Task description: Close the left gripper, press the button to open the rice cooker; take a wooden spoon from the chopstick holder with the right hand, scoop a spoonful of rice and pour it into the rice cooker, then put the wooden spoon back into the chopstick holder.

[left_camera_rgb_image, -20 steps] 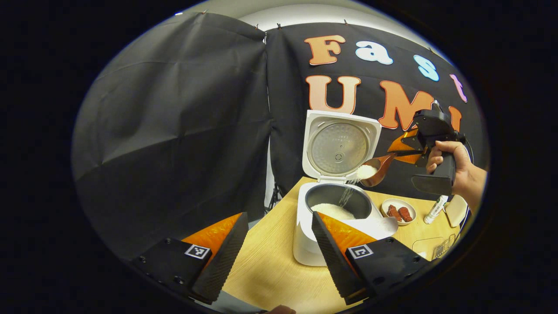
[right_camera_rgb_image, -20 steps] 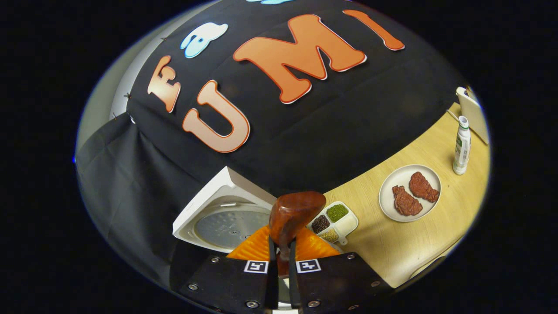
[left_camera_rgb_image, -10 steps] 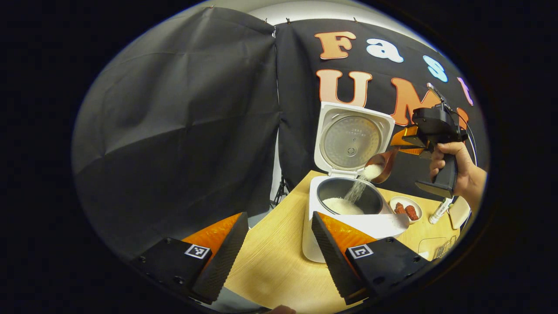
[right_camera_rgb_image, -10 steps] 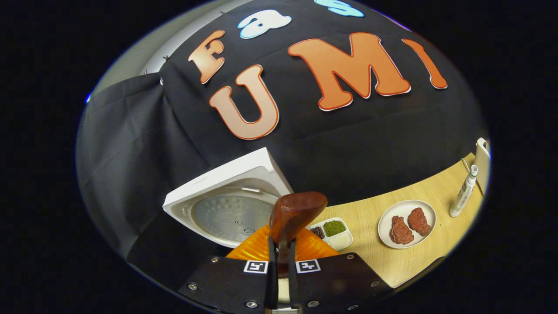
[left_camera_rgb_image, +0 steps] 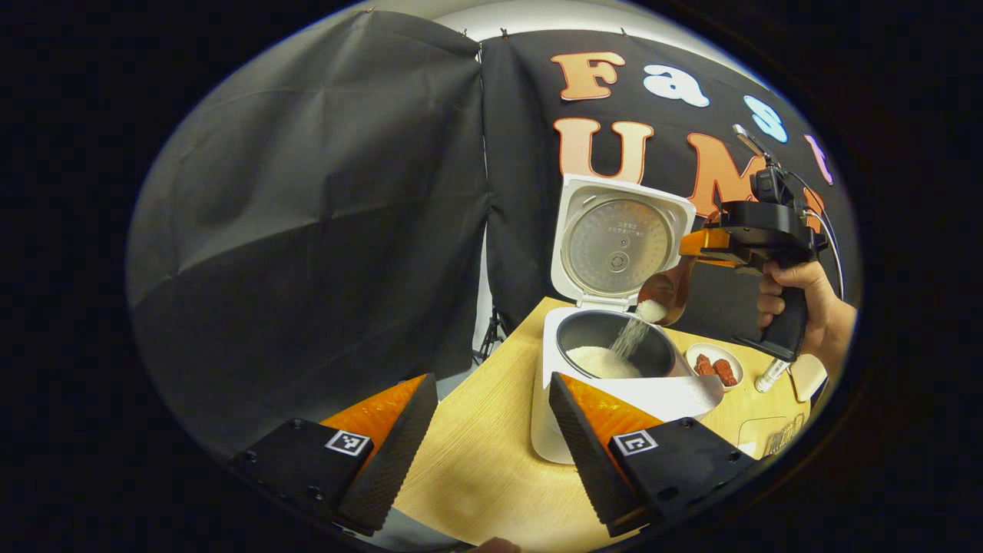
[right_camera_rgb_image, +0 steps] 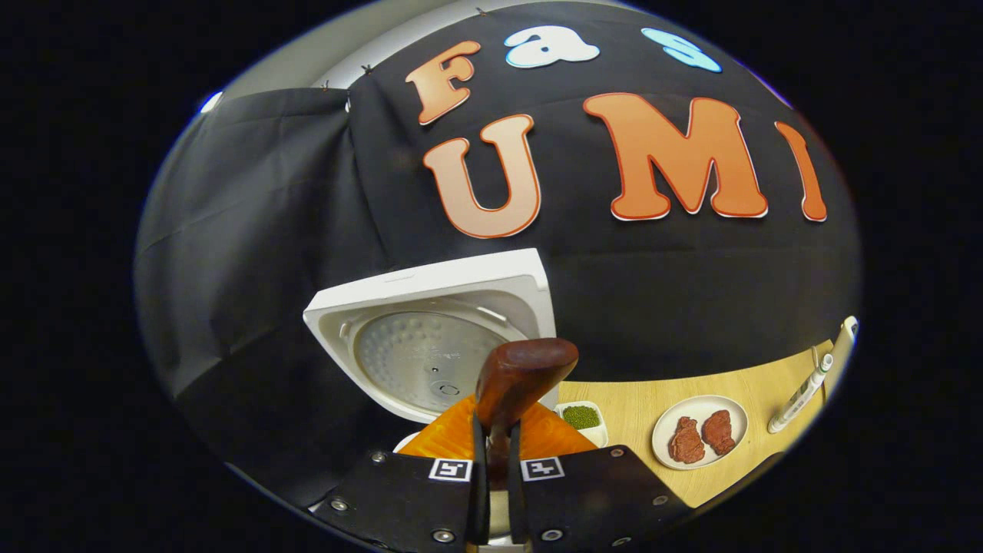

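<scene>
The white rice cooker [left_camera_rgb_image: 564, 407] stands on the wooden table with its lid [left_camera_rgb_image: 620, 242] up; the lid [right_camera_rgb_image: 430, 346] also shows in the right gripper view. Its dark inner pot [left_camera_rgb_image: 614, 352] holds white rice. A brown wooden spoon [left_camera_rgb_image: 666, 290] is tipped over the pot and rice streams from it into the pot. My right gripper [right_camera_rgb_image: 491, 453] is shut on the spoon [right_camera_rgb_image: 522, 376]; in the left gripper view a hand holds that gripper [left_camera_rgb_image: 703, 246] to the right of the lid. My left gripper [left_camera_rgb_image: 484, 430] is open, low, in front of the cooker, holding nothing.
A white plate with two red-brown pieces [right_camera_rgb_image: 699, 432] and a white bottle [right_camera_rgb_image: 799, 393] lie on the table [right_camera_rgb_image: 630, 399] to the right of the cooker. A divided dish with green beans [right_camera_rgb_image: 581, 417] sits behind the spoon. Black cloth walls the back and left.
The right gripper has rolled the spoon further over and moved closer above the pot; the rice stream has kept falling, leaving less in the bowl. The left gripper has drawn back slightly, still open.
</scene>
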A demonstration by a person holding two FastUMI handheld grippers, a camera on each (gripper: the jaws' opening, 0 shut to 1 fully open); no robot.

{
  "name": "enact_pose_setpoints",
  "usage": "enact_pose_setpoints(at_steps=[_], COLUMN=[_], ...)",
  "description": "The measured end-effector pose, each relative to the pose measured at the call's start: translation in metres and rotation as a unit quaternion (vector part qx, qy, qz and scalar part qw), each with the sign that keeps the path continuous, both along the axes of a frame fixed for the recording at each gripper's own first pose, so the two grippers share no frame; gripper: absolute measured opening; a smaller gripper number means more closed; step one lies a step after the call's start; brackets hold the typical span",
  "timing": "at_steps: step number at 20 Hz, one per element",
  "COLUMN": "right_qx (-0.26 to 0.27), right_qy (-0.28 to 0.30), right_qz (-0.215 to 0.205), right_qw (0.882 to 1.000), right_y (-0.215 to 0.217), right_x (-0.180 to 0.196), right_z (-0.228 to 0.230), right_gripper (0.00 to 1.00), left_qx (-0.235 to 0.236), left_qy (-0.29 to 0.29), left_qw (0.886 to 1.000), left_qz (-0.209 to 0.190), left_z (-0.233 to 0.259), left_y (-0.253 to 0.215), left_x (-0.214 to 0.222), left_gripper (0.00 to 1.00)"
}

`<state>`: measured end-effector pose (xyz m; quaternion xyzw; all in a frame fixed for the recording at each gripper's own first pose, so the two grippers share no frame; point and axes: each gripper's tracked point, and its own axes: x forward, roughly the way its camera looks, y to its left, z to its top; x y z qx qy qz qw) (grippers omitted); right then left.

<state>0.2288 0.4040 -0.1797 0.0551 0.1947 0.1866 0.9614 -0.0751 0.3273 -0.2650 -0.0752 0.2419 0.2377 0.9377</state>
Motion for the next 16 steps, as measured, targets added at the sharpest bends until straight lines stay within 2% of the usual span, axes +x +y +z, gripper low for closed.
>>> enact_pose_setpoints(at_steps=[4,8,10,11,12,13,15,16], right_qx=[-0.061,-0.107,-0.131,-0.145,-0.158,-0.169,-0.176,-0.167], right_qy=[-0.050,-0.075,-0.102,-0.115,-0.127,-0.137,-0.147,-0.146], right_qz=[0.045,0.074,0.089,0.098,0.106,0.114,0.130,0.133], right_qw=[0.996,0.989,0.982,0.978,0.974,0.969,0.965,0.966], right_y=[0.014,0.023,0.026,0.028,0.031,0.031,0.033,0.033], right_x=[-0.011,-0.024,-0.027,-0.031,-0.033,-0.038,-0.045,-0.048], right_z=[0.002,-0.002,0.002,0.005,0.005,0.006,0.008,0.011], right_gripper=[0.09,0.09,0.09,0.05,0.09,0.09,0.09,0.09], left_qx=[-0.003,-0.003,-0.003,-0.003,-0.002,0.002,0.011,0.015], left_qy=[0.001,0.002,0.003,0.003,0.004,0.004,0.002,0.000], left_qw=[1.000,1.000,1.000,1.000,1.000,1.000,1.000,1.000], left_qz=[-0.001,-0.002,-0.001,-0.002,-0.002,-0.002,-0.006,-0.009], left_z=[-0.002,-0.005,-0.005,-0.006,-0.006,-0.004,-0.002,-0.001], left_y=[0.000,0.000,0.000,0.000,0.000,0.000,-0.001,-0.002], left_x=[0.003,-0.001,0.000,-0.001,-0.002,-0.001,-0.003,-0.003], left_gripper=[0.99,0.99,0.99,0.99,0.99,0.99,0.99,0.99])
